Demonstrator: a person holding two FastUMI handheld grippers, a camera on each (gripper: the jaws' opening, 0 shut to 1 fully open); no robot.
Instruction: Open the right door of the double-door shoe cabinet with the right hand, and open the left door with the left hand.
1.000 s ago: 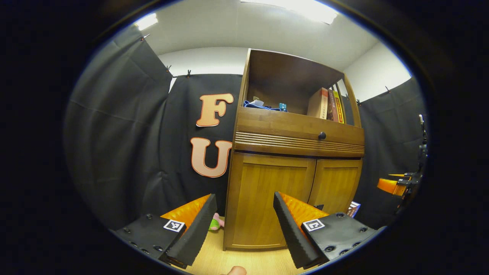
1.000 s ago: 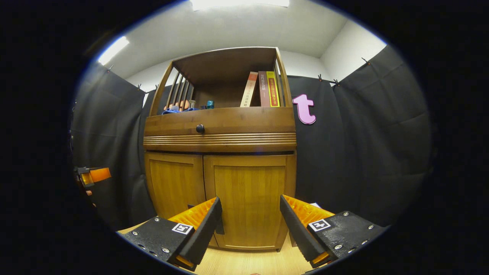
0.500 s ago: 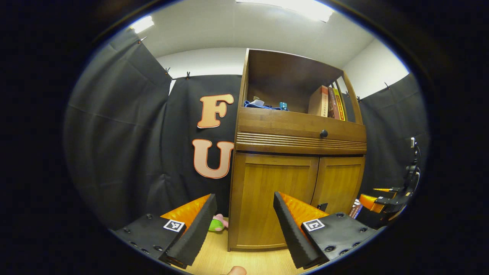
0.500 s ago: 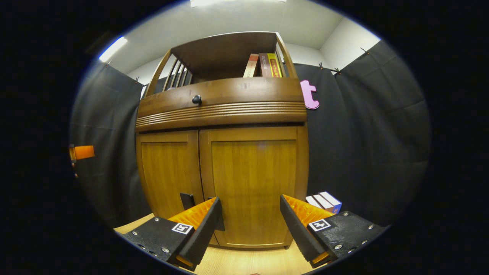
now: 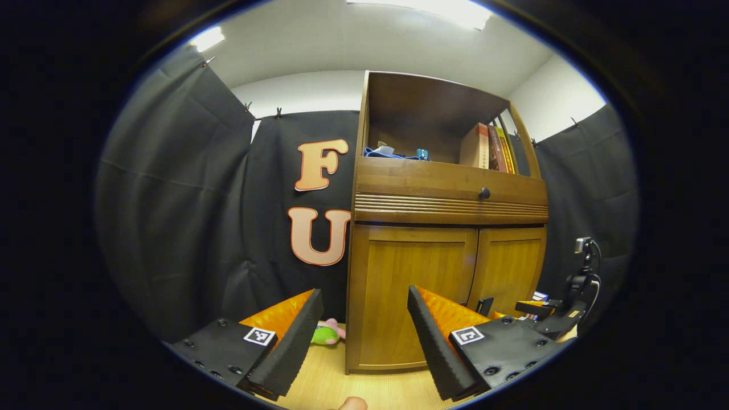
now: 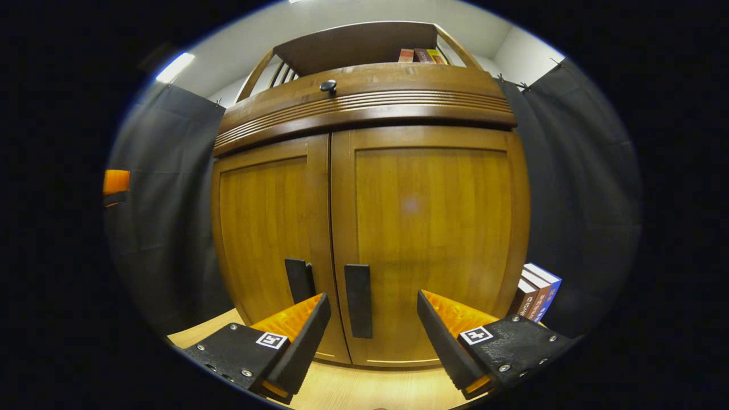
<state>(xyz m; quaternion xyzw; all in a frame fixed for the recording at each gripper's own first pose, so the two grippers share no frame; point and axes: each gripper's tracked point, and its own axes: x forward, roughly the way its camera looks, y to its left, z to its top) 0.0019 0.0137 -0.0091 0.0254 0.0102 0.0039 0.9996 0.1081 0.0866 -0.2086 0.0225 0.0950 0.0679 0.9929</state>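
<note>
- Over the last second our right gripper (image 6: 373,336) has closed in on the tall honey-brown wooden shoe cabinet (image 6: 370,102); in the right gripper view its two lower doors have swelled across the frame and the shelf top has slid toward the upper edge.
- Fingers of the right gripper stand wide apart, holding nothing. The dark flat vertical pull handle of the right door (image 6: 359,300) now sits between them, a little toward the left finger, not yet touched as far as we can tell.
- The matching dark handle of the left door (image 6: 298,280) shows just beside it, across the centre seam.
- Both panelled doors, right door (image 6: 427,228) and left door (image 6: 262,228), lie flush and closed; nothing opened yet.
- Our left gripper (image 5: 361,336) has barely shifted: fingers spread apart, empty, hanging well back from the cabinet (image 5: 444,193), aimed at the left door (image 5: 410,296).
- In the left gripper view the right gripper (image 5: 541,310) has dropped and moved in at the lower right, near the door handles.
- Bystanders: a small green and pink soft toy (image 5: 326,332) on the pale wood floor (image 5: 324,381) beside the cabinet's left side; a short stack of books (image 6: 538,293) leaning by its right side.
- Our reading: the right hand is on final approach to its handle; next comes closing on it and pulling outward. The left door waits its turn.
</note>
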